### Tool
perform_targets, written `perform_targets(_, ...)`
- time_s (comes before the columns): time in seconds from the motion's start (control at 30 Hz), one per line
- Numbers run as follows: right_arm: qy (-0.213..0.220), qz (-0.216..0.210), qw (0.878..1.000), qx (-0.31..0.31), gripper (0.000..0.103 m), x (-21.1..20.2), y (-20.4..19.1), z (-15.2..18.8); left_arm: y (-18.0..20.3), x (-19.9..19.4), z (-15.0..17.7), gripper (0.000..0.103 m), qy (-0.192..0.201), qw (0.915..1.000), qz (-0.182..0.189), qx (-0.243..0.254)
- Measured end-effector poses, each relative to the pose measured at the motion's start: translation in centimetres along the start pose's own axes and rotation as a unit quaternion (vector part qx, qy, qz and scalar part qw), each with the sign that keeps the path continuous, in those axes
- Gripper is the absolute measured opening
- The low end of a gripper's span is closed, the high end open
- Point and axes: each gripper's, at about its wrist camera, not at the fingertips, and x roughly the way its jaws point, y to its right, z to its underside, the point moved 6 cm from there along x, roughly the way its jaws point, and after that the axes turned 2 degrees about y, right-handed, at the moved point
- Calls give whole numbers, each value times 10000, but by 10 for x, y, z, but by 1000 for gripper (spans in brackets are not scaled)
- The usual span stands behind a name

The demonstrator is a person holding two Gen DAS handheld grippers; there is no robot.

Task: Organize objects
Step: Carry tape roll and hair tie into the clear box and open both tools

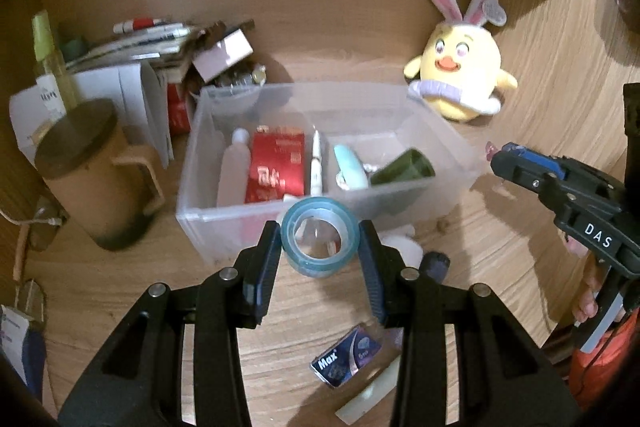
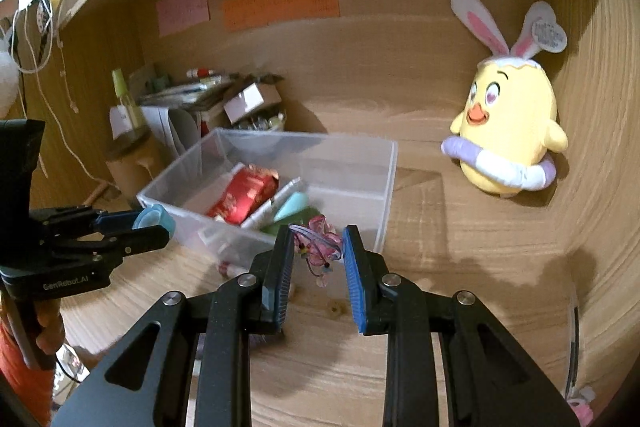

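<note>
My left gripper is shut on a roll of clear tape with a blue core, held just in front of the clear plastic bin. The bin holds a red packet, a white bottle, a pen, a light-blue item and a dark green cup. My right gripper is shut on a pink trinket with cords, near the bin's near right corner. The left gripper with the tape shows at the left of the right wrist view.
A yellow chick plush with bunny ears sits at the back right. A brown lidded mug and a pile of boxes and papers stand left of the bin. A small "Max" box and a pale stick lie on the wood desk.
</note>
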Motion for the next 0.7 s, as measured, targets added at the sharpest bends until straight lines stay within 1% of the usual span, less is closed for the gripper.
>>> perform_targets(0.3,220,-169,9996,-94,23,3,-14,-25,-15,-7,-24,39,261,9995,-110,-171)
perform_targets(0.5,448,-171,9988,-96,23,3,-17,-45,-25,-8,-36,39,374,9985,-264,-301)
perform_targets(0.7,544,-210,9982,-131,23,9,-18,-64,-35,-3,-45,39,386,9978,-354,-413)
